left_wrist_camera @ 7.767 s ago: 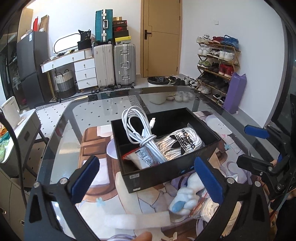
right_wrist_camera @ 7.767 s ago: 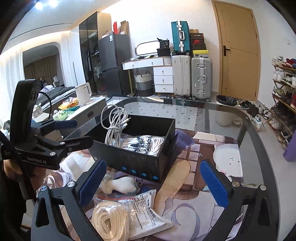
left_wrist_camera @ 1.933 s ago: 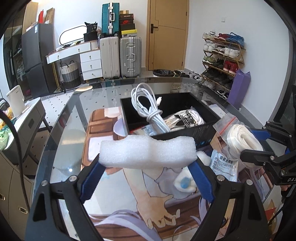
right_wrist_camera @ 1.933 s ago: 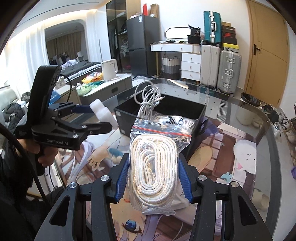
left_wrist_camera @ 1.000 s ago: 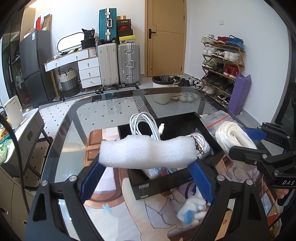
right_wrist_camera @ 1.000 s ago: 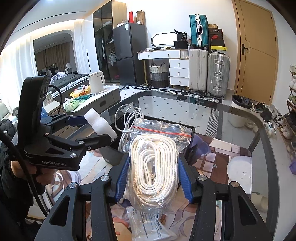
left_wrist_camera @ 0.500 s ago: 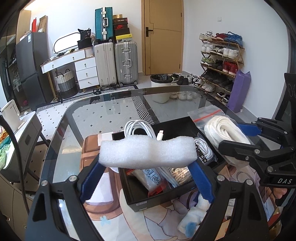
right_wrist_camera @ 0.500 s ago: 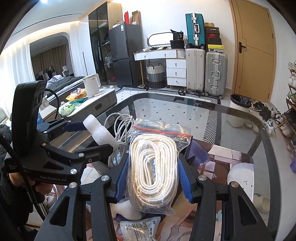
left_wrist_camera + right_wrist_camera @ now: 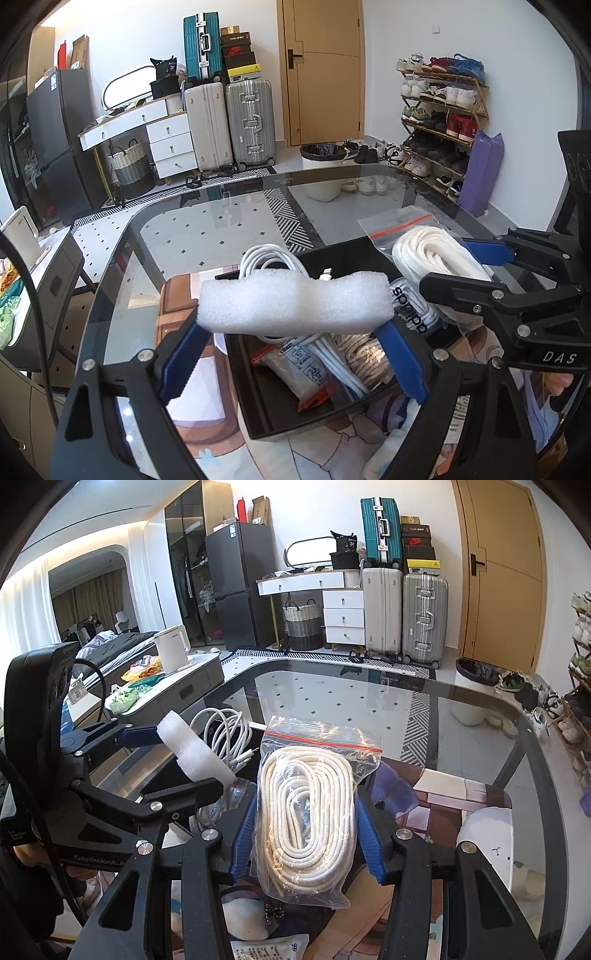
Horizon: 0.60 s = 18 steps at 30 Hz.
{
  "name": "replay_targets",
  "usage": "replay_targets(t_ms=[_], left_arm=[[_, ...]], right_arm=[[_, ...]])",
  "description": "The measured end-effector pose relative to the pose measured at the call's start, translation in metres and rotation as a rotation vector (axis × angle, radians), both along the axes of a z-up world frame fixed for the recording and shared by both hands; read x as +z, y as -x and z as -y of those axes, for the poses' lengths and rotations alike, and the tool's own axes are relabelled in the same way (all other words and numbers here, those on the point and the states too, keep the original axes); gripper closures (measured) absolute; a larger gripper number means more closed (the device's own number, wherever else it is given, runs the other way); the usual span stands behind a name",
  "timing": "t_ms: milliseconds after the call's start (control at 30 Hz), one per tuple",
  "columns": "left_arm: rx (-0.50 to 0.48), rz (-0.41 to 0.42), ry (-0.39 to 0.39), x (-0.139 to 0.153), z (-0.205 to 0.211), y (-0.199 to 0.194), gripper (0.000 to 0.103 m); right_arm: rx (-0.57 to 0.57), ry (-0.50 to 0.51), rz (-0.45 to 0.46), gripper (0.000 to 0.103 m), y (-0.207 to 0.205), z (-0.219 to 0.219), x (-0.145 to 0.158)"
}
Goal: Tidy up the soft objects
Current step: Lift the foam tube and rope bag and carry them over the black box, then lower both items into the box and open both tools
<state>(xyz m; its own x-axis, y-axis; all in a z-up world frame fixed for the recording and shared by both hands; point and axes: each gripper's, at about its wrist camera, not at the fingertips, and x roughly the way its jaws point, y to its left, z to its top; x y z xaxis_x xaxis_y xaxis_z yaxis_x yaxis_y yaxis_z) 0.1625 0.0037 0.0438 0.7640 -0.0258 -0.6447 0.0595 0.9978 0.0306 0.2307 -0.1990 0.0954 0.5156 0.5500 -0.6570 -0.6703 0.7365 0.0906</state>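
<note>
Left tool (image 9: 293, 356) pinches a spongy white foam bar (image 9: 294, 303); right tool (image 9: 306, 839) squeezes bagged, coiled rope (image 9: 307, 810).

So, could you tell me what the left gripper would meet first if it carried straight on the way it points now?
Probably the black box: the left gripper, clamping the foam strip, points down over the coiled white cable inside. Depth is uncertain.
</note>
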Motion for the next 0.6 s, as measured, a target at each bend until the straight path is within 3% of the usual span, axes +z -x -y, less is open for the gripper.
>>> replay_targets(t_ms=[600], left_arm=[[0.006, -0.022, 0.005, -0.011, -0.009, -0.011, 0.014]], right_arm=[[0.030, 0.030, -0.001, 0.053, -0.012, -0.015, -0.015]])
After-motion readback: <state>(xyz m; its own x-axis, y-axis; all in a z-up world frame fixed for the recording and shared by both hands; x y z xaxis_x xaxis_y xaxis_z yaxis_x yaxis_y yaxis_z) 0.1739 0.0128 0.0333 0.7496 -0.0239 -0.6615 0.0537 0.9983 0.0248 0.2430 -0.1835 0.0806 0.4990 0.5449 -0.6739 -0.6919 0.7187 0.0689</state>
